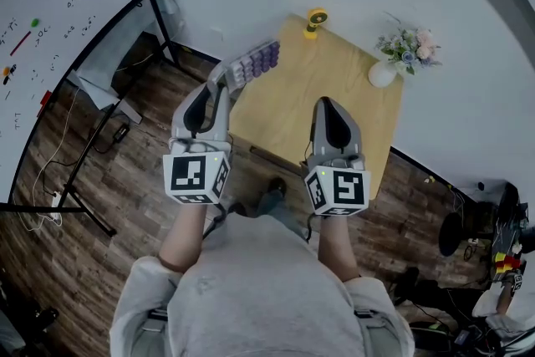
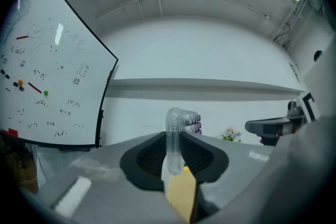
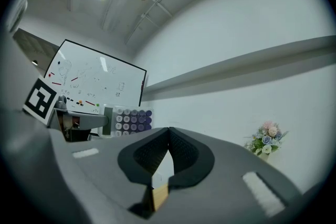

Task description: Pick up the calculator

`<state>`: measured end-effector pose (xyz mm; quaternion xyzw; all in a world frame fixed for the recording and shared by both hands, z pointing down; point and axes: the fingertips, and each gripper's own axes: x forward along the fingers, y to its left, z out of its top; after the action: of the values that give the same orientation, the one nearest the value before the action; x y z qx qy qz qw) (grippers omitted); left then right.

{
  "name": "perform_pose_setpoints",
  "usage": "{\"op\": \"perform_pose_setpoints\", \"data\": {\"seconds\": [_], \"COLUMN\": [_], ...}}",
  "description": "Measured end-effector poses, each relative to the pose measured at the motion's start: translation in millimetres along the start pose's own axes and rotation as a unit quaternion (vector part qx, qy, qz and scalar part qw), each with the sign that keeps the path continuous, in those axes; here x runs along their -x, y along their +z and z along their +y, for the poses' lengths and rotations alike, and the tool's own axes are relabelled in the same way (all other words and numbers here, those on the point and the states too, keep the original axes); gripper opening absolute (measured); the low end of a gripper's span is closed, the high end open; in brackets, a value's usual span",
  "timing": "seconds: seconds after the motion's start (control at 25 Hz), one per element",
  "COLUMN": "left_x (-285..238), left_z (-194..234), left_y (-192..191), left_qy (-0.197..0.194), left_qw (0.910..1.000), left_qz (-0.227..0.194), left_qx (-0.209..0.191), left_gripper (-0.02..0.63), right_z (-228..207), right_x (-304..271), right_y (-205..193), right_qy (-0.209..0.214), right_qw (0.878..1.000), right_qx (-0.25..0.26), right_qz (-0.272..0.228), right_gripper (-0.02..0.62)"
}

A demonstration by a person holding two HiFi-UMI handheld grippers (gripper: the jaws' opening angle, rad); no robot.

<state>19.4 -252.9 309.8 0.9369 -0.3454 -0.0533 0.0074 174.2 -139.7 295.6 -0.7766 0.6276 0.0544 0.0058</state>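
The calculator (image 1: pixel 256 59), with white and purple round keys and a clear casing, is held up above the left rear edge of the wooden table (image 1: pixel 334 130). My left gripper (image 1: pixel 222 81) is shut on its near end. In the left gripper view the calculator (image 2: pixel 192 122) stands edge-on between the jaws of the left gripper (image 2: pixel 173 139). In the right gripper view the calculator (image 3: pixel 129 119) appears face-on at the tip of the left gripper (image 3: pixel 84 121). My right gripper (image 1: pixel 327 106) hovers over the table, its jaws shut together on nothing (image 3: pixel 168 132).
A white vase of flowers (image 1: pixel 399 56) stands at the table's back right corner, and a small yellow fan (image 1: pixel 315 19) at its back edge. A whiteboard on a stand (image 1: pixel 50 21) is to the left over the wooden floor. White walls lie behind the table.
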Motion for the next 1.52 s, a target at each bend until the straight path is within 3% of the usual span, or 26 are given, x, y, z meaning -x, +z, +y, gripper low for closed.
{"op": "perform_pose_setpoints", "data": {"seconds": [1.52], "left_x": [27.6], "left_z": [14.2], "left_y": [15.5], "left_qy": [0.008], "left_qw": [0.9995], "left_qz": [-0.032], "left_qx": [-0.005], "left_gripper": [0.097], "right_z": [25.0], "right_x": [14.8], "right_y": [4.9], "right_qy": [0.002], "right_qw": [1.000], "right_qx": [0.009], "right_qz": [-0.012], "right_gripper": [0.002]}}
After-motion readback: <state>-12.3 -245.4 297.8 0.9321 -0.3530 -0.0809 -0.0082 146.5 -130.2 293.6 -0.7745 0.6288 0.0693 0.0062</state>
